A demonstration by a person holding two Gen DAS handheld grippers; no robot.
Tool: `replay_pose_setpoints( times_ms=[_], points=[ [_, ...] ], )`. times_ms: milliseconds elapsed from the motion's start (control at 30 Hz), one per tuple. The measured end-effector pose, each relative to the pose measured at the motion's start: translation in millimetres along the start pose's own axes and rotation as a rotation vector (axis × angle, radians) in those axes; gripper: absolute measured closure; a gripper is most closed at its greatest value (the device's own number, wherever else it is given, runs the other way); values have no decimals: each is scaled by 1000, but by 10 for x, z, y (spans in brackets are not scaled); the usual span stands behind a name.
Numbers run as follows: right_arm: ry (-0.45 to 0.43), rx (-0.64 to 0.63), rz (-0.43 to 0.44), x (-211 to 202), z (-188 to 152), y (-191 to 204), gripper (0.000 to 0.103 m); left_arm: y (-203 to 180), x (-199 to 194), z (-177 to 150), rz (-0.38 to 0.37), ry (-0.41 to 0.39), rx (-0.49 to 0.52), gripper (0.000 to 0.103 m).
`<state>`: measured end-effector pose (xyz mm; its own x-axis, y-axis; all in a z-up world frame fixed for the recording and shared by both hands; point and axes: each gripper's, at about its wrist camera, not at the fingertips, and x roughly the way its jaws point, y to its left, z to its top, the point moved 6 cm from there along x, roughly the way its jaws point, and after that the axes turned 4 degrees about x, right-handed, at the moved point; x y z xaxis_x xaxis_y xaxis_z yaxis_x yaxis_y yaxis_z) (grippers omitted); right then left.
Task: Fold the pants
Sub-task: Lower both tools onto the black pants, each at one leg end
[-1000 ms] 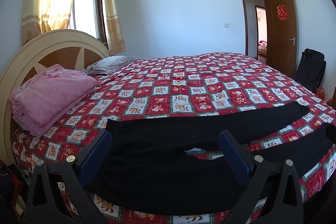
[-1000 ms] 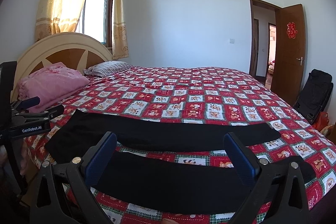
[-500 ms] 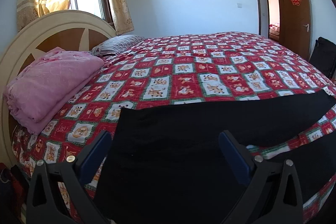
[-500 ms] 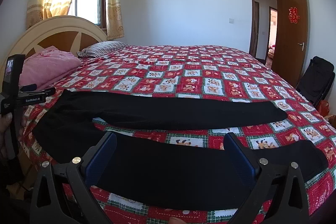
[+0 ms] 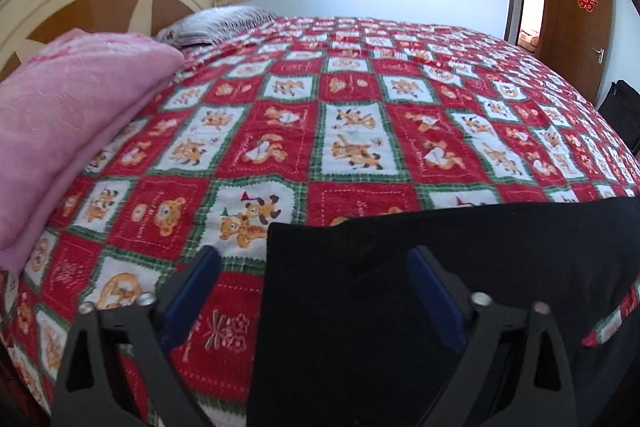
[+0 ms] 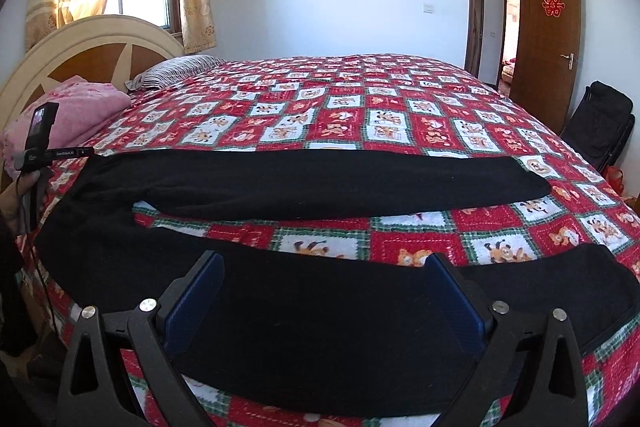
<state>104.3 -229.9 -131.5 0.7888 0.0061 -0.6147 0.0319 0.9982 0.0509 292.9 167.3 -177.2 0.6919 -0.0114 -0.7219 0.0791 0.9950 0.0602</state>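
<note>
Black pants (image 6: 304,183) lie flat on the bed (image 6: 360,99), legs spread for folding; left gripper (image 5: 314,267) straddles the waist corner, right gripper (image 6: 326,269) the near leg, both with fingers apart.

The pants (image 6: 304,183) are matt black cloth with a soft nap, lying on a printed, stitched cotton quilt (image 5: 360,131), beside a fuzzy pink blanket (image 5: 68,115), while each claw (image 6: 324,291) pairs matt black plastic arms, blue pads (image 6: 192,307) and shiny metal screws.
</note>
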Motion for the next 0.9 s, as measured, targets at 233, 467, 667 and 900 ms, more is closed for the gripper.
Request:
replay_pose_setpoints(
  times_ms=[233, 467, 667, 900],
  points=[
    [38, 17, -55, 201, 284, -448, 23, 126, 272, -15, -38, 56, -13, 27],
    [85, 125, -92, 518, 525, -1099, 37, 208, 466, -47, -113, 114, -48, 39],
    [156, 219, -113, 840, 593, -1614, 48, 189, 491, -44, -127, 127, -26, 38],
    [209, 302, -142, 1142, 722, -2144, 48, 194, 449, -18, -182, 93, 23, 55]
  ],
)
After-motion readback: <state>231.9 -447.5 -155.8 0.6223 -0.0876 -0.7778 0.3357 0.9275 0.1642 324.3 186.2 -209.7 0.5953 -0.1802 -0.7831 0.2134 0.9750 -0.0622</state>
